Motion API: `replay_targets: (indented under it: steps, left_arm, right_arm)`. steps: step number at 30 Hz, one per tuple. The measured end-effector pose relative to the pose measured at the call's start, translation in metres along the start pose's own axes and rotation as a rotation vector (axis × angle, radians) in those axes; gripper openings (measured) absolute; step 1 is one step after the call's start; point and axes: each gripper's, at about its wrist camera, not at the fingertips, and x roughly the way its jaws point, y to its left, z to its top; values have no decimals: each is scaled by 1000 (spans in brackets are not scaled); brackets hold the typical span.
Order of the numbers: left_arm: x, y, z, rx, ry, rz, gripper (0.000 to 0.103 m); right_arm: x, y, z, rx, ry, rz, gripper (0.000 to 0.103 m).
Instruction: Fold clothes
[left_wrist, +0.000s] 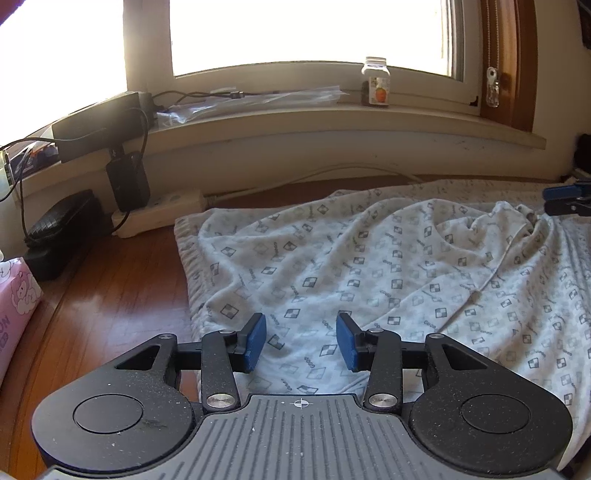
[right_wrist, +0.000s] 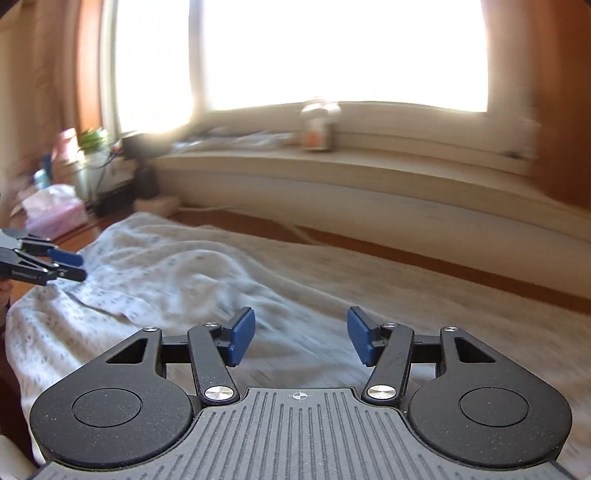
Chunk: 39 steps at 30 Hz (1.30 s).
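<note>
On the tabletop (left_wrist: 110, 295) below the window the garment (left_wrist: 369, 266) lies rumpled, nothing yet neatly folded, so most folding is left for you; both the left gripper (left_wrist: 301, 341) and right gripper (right_wrist: 301, 338) have jaws apart and empty, and its repeated print looks like "GOOD".
</note>
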Motion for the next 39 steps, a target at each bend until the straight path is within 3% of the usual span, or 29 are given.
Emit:
replay_targets:
  steps: [6, 7, 8, 10, 13, 15, 16, 19, 23, 26, 29, 32, 34, 39]
  left_arm:
    - [5, 6, -2, -11, 10, 3, 46]
    - [6, 7, -2, -14, 10, 3, 46]
    - [4, 9, -1, -17, 5, 6, 46]
    - [0, 12, 1, -24, -9, 8, 46]
    - [-6, 17, 6, -35, -29, 1, 47]
    - [-5, 18, 10, -30, -33, 4, 47]
    - [-3, 19, 13, -30, -31, 7, 47]
    - [10, 20, 21, -29, -25, 2, 47]
    - [35, 20, 30, -25, 17, 7, 35]
    - [55, 17, 31, 19, 75, 47, 29]
    - [61, 21, 34, 14, 84, 54, 27]
    - [66, 21, 33, 59, 63, 83, 26]
    - [71, 24, 37, 60, 60, 96, 26]
    - [91, 23, 50, 125, 60, 150, 26]
  right_arm:
    - [53, 42, 12, -116, 105, 34, 52]
    - [51, 42, 12, -125, 106, 27, 27]
    - [49, 42, 11, -134, 107, 20, 11]
    - [34, 35, 11, -119, 64, 12, 10]
    - [12, 19, 14, -60, 47, -7, 13]
    - [17, 22, 7, -95, 101, -11, 20]
    - [19, 25, 2, -117, 115, -7, 32]
    - [21, 32, -7, -157, 120, 8, 50]
    - [14, 35, -1, -115, 66, 36, 53]
    - [17, 39, 0, -131, 81, 57, 54]
    - [16, 48, -3, -158, 72, 51, 54]
    - [2, 52, -2, -150, -9, 40, 54]
    - [-3, 54, 1, -127, -8, 90, 54]
    - [21, 75, -10, -156, 140, 166, 54]
